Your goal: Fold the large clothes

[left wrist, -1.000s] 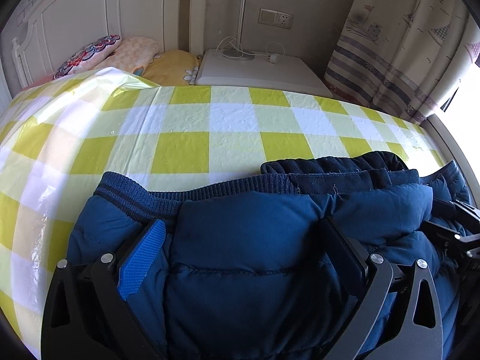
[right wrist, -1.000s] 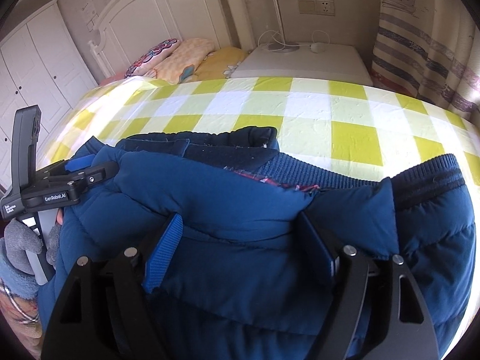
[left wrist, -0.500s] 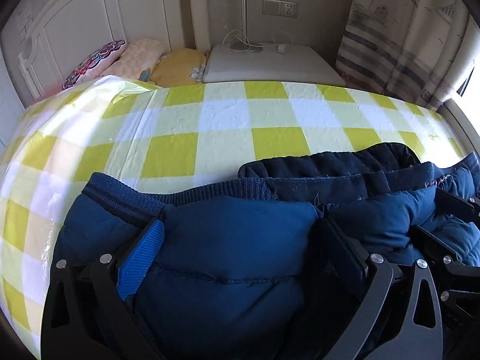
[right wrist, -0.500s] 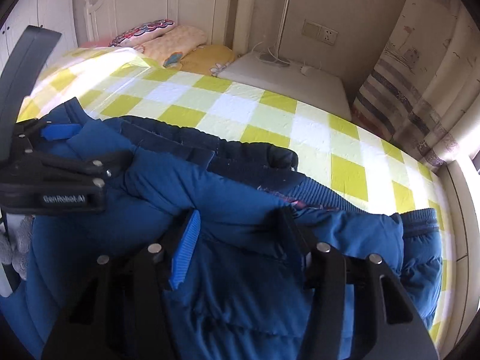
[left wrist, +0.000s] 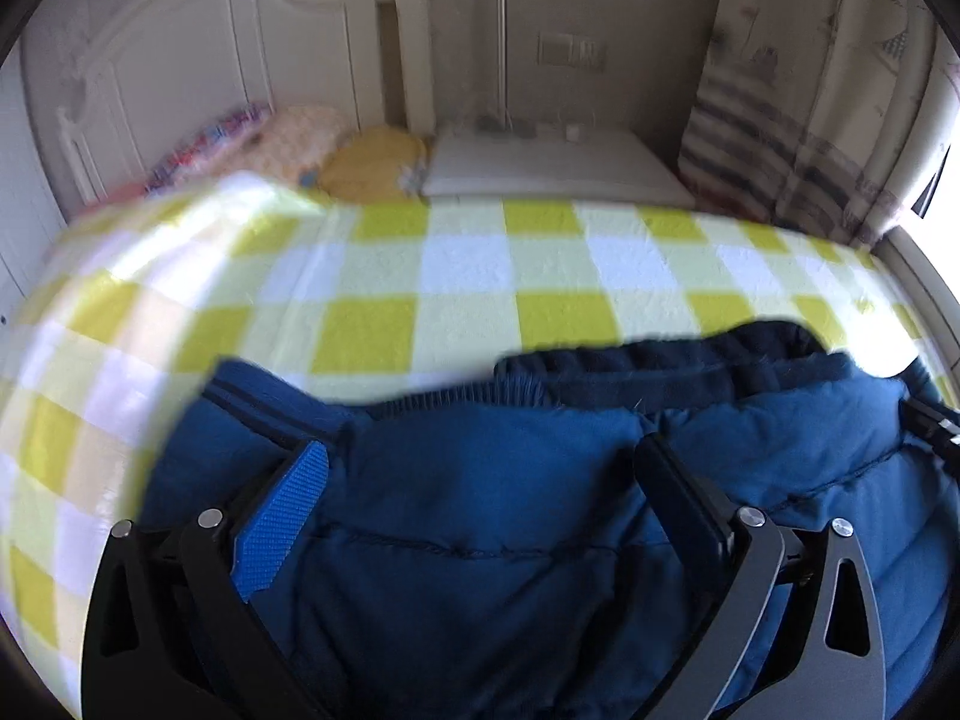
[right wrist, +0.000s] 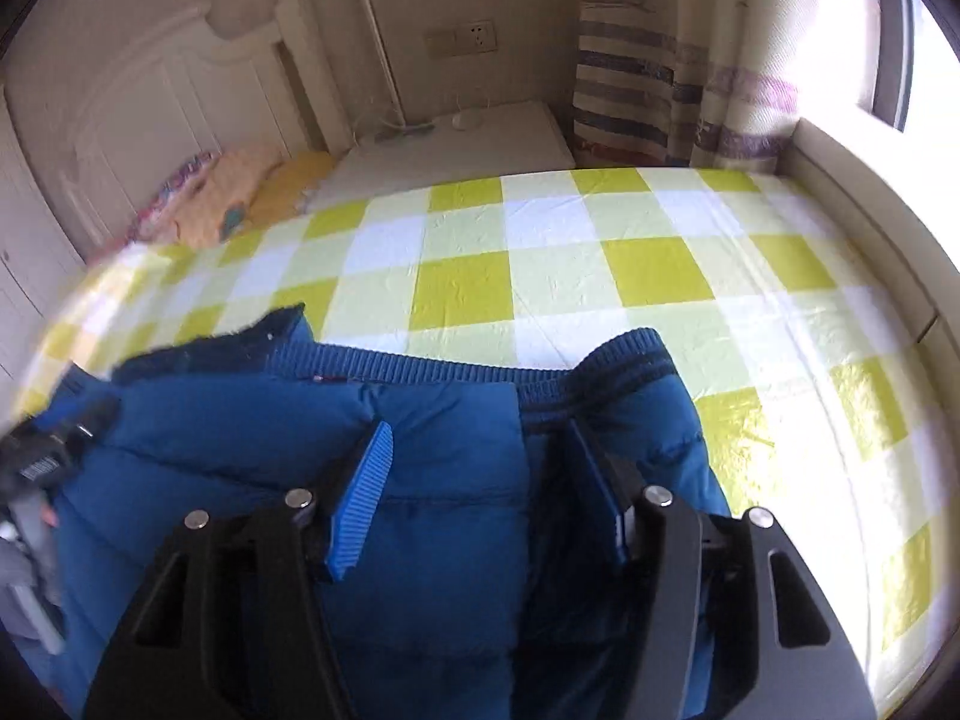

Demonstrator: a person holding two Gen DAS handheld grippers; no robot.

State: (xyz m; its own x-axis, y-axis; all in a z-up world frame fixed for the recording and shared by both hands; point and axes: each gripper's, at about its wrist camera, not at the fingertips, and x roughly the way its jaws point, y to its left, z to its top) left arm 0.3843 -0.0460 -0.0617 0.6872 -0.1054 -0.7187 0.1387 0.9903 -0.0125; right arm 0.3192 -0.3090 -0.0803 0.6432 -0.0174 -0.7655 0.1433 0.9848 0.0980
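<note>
Though both clamped on it, blue jacket (left wrist: 480, 516) bunched between each hand-held gripper's fingers.

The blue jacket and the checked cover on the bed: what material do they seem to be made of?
Blue jacket: probably a matte synthetic shell over padding, judging by its puffy stitched panels; its hem band looks rib-knit. Checked cover: possibly thin plastic or coated sheet, since it gleams and shows fine creases, but fabric cannot be excluded.

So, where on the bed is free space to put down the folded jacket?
The checked sheet lies bare from the blue jacket's ribbed hem to the pillows and the white nightstand, and rightward to the window ledge. The near edge is crowded: the jacket bunches around both grippers.
</note>
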